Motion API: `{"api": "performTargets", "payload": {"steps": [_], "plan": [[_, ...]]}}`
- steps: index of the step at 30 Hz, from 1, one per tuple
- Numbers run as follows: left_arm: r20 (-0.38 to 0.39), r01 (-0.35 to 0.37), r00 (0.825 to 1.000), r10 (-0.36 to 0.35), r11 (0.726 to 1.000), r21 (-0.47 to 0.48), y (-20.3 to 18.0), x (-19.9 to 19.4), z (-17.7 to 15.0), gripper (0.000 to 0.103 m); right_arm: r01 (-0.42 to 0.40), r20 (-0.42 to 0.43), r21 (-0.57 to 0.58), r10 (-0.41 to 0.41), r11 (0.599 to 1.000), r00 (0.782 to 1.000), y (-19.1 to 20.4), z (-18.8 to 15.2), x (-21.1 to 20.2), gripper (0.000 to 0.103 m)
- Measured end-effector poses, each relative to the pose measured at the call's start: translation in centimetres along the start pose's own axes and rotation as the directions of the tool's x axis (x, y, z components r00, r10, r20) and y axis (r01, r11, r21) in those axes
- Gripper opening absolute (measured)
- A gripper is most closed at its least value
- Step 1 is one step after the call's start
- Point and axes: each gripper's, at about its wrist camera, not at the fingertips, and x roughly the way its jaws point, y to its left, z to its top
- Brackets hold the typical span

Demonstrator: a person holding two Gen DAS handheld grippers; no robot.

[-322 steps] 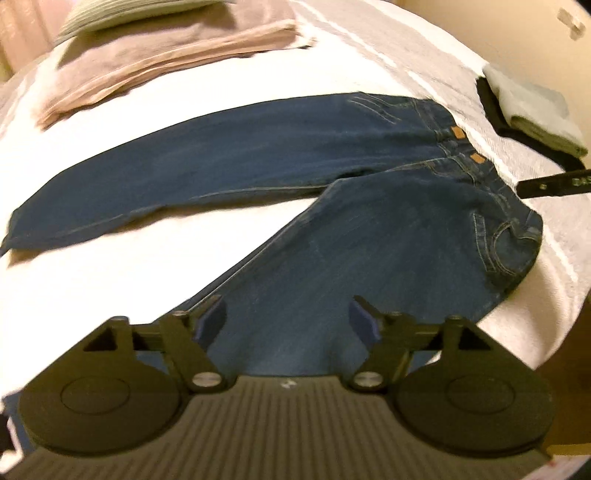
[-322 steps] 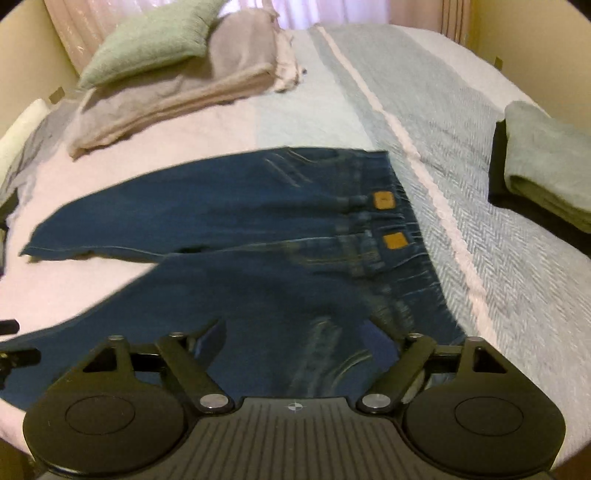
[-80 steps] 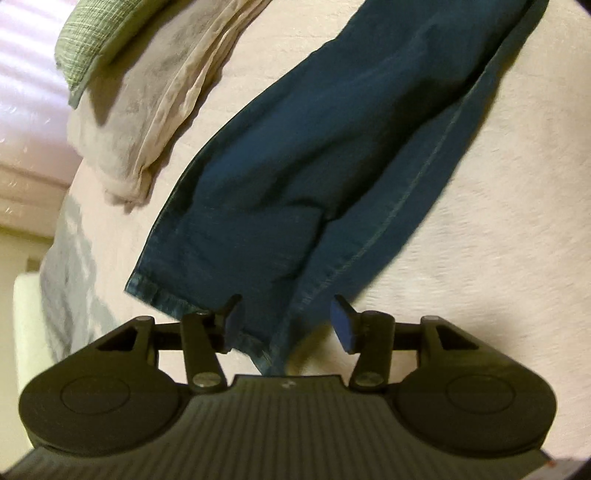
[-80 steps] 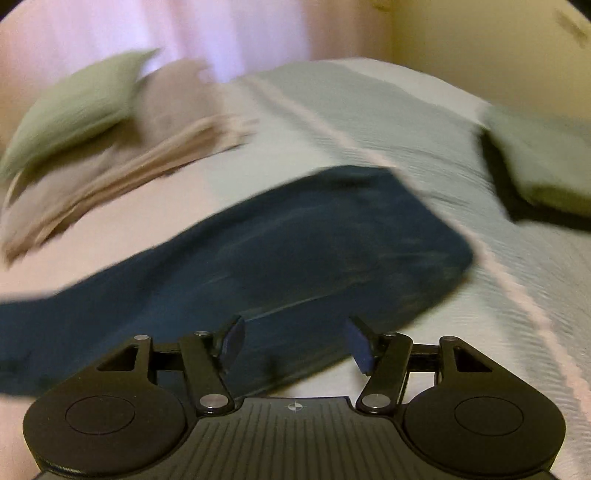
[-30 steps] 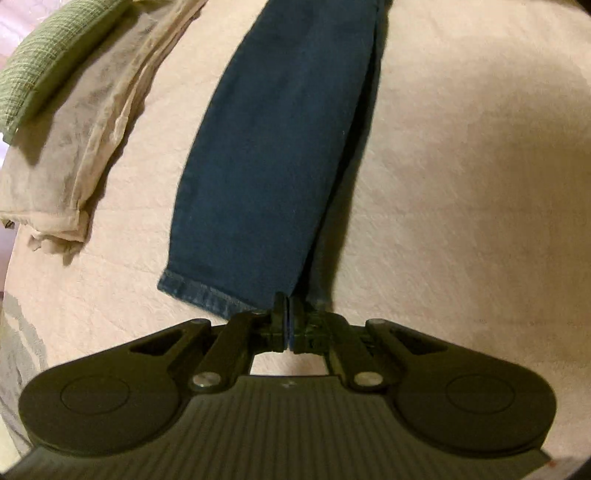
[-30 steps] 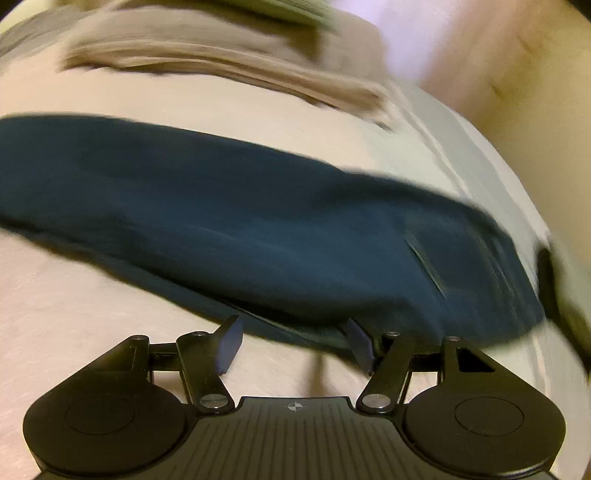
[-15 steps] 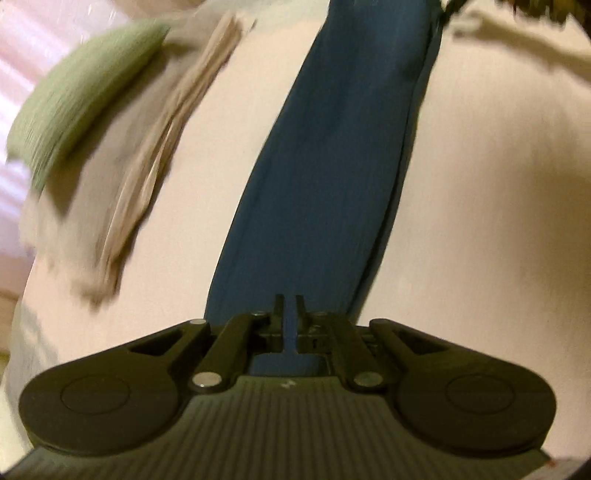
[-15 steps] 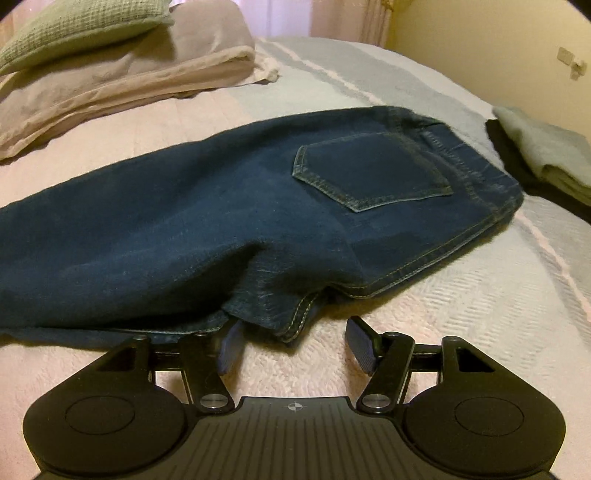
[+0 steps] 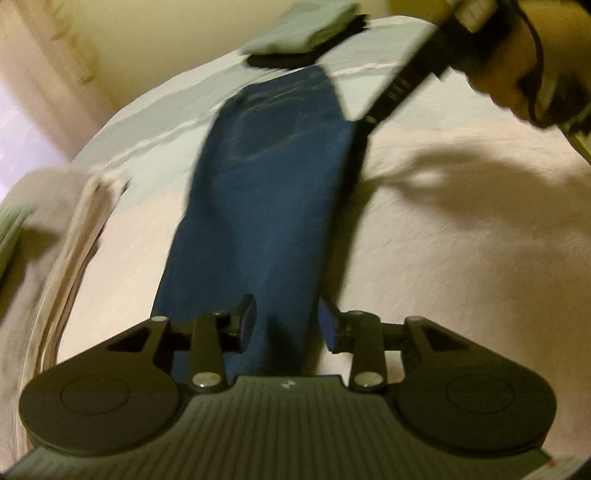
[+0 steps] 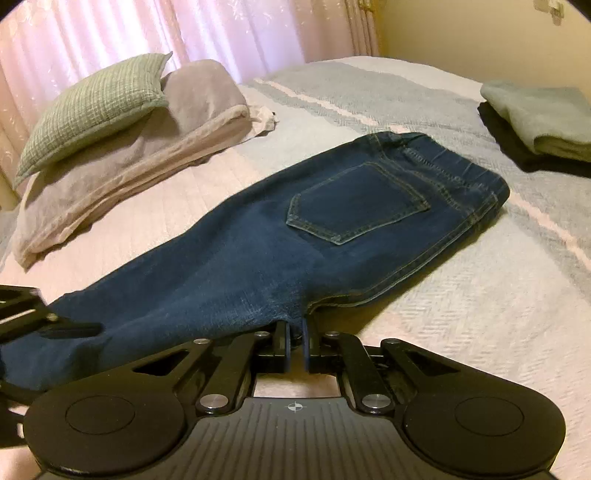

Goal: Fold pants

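Note:
Dark blue jeans [image 10: 258, 258] lie on the bed folded lengthwise, one leg over the other, back pocket facing up. My right gripper [image 10: 296, 347] is shut on the jeans' crotch seam at their near edge. In the left wrist view, which is blurred, the jeans [image 9: 266, 184] run away from me toward the waist. My left gripper [image 9: 288, 325] is open, its fingers standing either side of the leg end. A hand [image 9: 517, 74] holds the right gripper's black body [image 9: 402, 88] beside the seat of the jeans. The left gripper's edge [image 10: 22, 314] shows by the leg end.
A green pillow [image 10: 92, 107] rests on a folded beige blanket [image 10: 129, 177] at the back left. A folded grey-green garment [image 10: 543, 122] sits on a black one [image 10: 517, 155] at the right. The quilted bed cover [image 10: 480, 332] surrounds the jeans, with pink curtains [image 10: 184, 29] behind.
My left gripper, shut on the leg end half a second ago, has opened. My right gripper, open before, has shut on the crotch seam.

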Motion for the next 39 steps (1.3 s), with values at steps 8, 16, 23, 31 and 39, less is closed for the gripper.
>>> {"api": "performTargets", "payload": {"steps": [8, 16, 23, 31, 39], "plan": [[-0.114, -0.017, 0.993, 0.015, 1.000, -0.020, -1.0, 3.7, -1.0, 0.038, -0.037, -0.113, -0.065, 0.030, 0.997, 0.993, -1.1, -2.2, 1.1, 0.003], [-0.187, -0.107, 0.980, 0.067, 0.972, -0.211, 2.4, -0.4, -5.9, 0.040, -0.008, -0.085, -0.220, -0.011, 0.975, 0.996, -0.5, -1.0, -2.4, 0.051], [-0.289, -0.254, 0.947, 0.138, 0.874, -0.414, 9.9, -2.4, -10.9, 0.041, -0.145, -0.108, -0.594, 0.100, 0.791, 0.989, 2.1, 6.5, 1.3, 0.051], [-0.298, -0.265, 0.948, 0.113, 0.799, -0.540, 15.3, -0.3, -14.1, 0.044, -0.335, -0.296, -0.842, 0.156, 0.424, 0.942, 2.1, 14.5, 15.1, 0.051], [-0.373, -0.251, 0.927, 0.032, 0.792, -0.556, 15.8, 1.9, -15.4, 0.018, -0.542, -0.518, -0.799, 0.159, 0.261, 0.840, 3.0, 18.2, 23.5, 0.036]]}}
